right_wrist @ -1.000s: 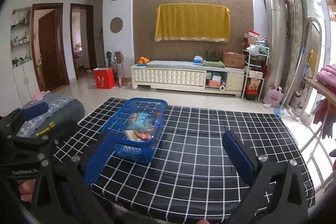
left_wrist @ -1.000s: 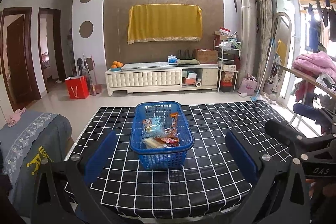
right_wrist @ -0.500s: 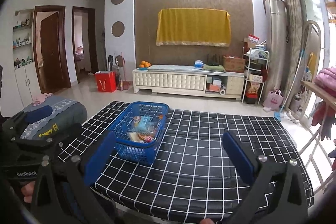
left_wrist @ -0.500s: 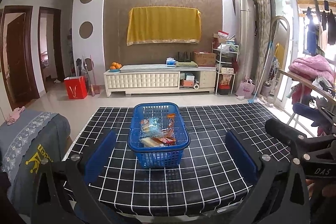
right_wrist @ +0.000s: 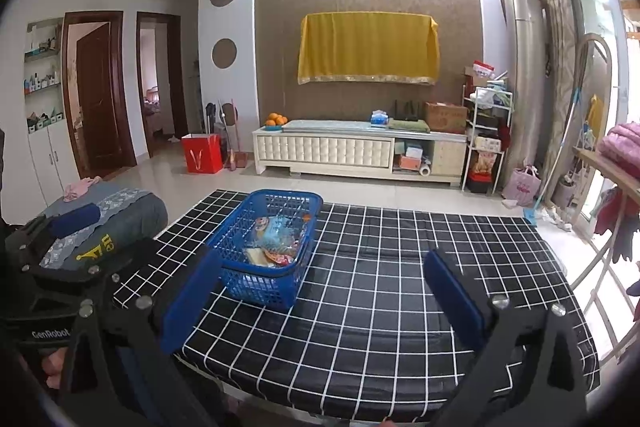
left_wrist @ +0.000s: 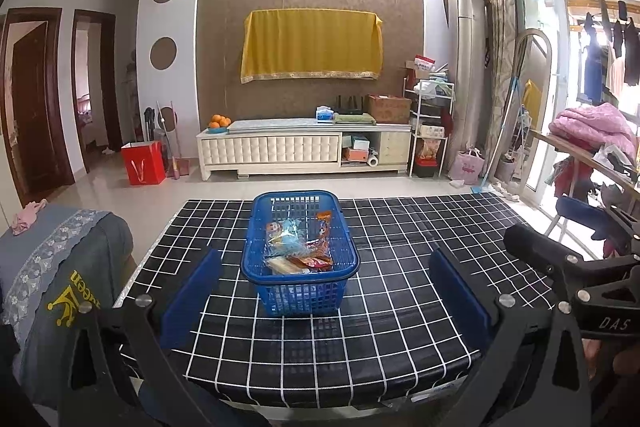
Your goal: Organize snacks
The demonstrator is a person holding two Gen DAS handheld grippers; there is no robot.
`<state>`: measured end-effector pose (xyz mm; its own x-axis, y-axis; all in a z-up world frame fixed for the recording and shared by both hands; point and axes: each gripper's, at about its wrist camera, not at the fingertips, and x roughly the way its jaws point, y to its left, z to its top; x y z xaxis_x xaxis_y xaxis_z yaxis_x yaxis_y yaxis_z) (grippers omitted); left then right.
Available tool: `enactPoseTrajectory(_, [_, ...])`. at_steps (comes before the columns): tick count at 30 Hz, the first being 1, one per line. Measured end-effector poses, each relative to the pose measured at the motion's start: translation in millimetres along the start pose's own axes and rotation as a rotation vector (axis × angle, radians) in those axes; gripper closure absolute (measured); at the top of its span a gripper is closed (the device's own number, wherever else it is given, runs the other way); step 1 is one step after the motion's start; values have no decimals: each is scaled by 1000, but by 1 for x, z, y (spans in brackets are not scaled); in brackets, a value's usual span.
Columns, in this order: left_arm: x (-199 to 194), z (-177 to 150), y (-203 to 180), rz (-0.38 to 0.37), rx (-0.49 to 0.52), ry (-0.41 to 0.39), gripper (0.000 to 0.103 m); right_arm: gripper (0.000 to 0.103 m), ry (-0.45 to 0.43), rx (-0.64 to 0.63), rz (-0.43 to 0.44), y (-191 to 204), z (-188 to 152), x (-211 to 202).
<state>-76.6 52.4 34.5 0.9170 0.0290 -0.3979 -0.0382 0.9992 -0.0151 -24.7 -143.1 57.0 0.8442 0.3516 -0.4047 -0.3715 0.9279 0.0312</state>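
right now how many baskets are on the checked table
1. The blue basket stands on the black checked table, left of its middle, with snack packets inside. It lies straight ahead of the left gripper, which is open.

A home living room: a low white media cabinet (left_wrist: 304,149), drying laundry (left_wrist: 592,125), bedroom doorways (right_wrist: 158,79).

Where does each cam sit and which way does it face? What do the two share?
Left wrist: rides the left tool, looking along its open blue fingers across the black grid-patterned table at the blue plastic mesh basket of snack packets, centred; the right tool shows at the right edge.
Right wrist: rides the right tool, same heading but further right, basket left of centre; the left tool and a fingertip show at lower left.
Shared: basket, table, yellow cloth on the far wall.
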Motion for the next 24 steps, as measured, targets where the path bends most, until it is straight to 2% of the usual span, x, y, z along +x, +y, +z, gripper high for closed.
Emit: enactPoseTrajectory(24, [2,1,-10,-5,6,8,0,0,20,21,11,-8,1,1])
